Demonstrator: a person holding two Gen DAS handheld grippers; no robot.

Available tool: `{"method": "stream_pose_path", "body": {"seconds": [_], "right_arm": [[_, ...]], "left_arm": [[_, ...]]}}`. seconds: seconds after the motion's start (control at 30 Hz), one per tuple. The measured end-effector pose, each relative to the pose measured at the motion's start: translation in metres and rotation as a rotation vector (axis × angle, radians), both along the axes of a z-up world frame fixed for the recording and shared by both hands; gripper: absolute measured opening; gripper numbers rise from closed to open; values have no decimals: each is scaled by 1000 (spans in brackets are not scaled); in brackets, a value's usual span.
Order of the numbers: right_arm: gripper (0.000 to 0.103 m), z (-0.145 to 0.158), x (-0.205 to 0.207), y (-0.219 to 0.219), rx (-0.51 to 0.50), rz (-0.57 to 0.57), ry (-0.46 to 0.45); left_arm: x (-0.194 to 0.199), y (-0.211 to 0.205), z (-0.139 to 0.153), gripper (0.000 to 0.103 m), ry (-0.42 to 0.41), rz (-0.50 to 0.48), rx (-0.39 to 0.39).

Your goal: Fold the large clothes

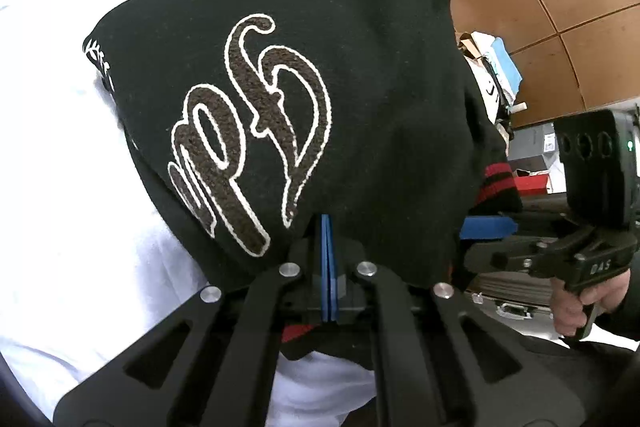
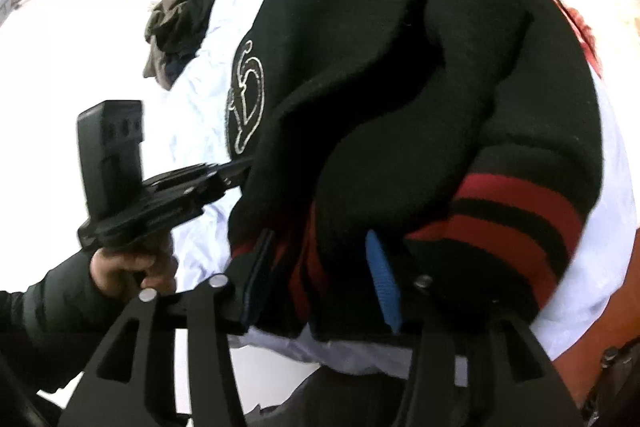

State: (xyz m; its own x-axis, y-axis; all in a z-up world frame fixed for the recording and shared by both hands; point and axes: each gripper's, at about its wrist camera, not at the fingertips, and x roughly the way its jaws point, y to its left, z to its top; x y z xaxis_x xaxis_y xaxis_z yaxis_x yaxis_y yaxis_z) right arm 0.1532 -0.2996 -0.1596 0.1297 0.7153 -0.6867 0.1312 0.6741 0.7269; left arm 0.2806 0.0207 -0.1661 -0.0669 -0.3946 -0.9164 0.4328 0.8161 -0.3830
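A black sweater with a brown, white-edged script patch and red-striped ribbed cuffs lies over a white sheet. My left gripper is shut on the sweater's hem, its blue pads pressed together under the cloth. In the right wrist view the sweater drapes over my right gripper. Its jaws stand apart, with cloth bunched between them and one blue pad showing. The striped cuff hangs to its right. Each gripper shows in the other's view: the right, the left.
A brown tiled floor lies at the right, with a pile of boxes and papers and a metal case beside the bed. Another heap of dark clothes lies on the sheet at the far end.
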Motion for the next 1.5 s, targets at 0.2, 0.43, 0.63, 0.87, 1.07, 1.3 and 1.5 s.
{"method": "stream_pose_path", "body": {"seconds": [0.2, 0.43, 0.63, 0.87, 1.07, 1.3, 1.5], "right_arm": [[49, 28, 5, -22, -3, -47, -57], [66, 34, 45, -90, -166, -156, -89], [69, -15, 85, -102, -177, -129, 18], [78, -37, 84, -102, -111, -97, 45], [81, -44, 71, -102, -60, -122, 63], [89, -60, 63, -96, 7, -183, 77], [90, -58, 61, -93, 23, -205, 77]], "left_arm": [[-1, -2, 29, 16, -34, -3, -32], [29, 16, 56, 60, -109, 45, -20], [90, 59, 50, 74, -160, 192, 76], [148, 96, 6, 74, -103, 238, 58], [161, 75, -23, 88, -137, 186, -1], [193, 84, -55, 88, 85, 60, -197], [194, 76, -64, 88, 204, -49, -260]]}}
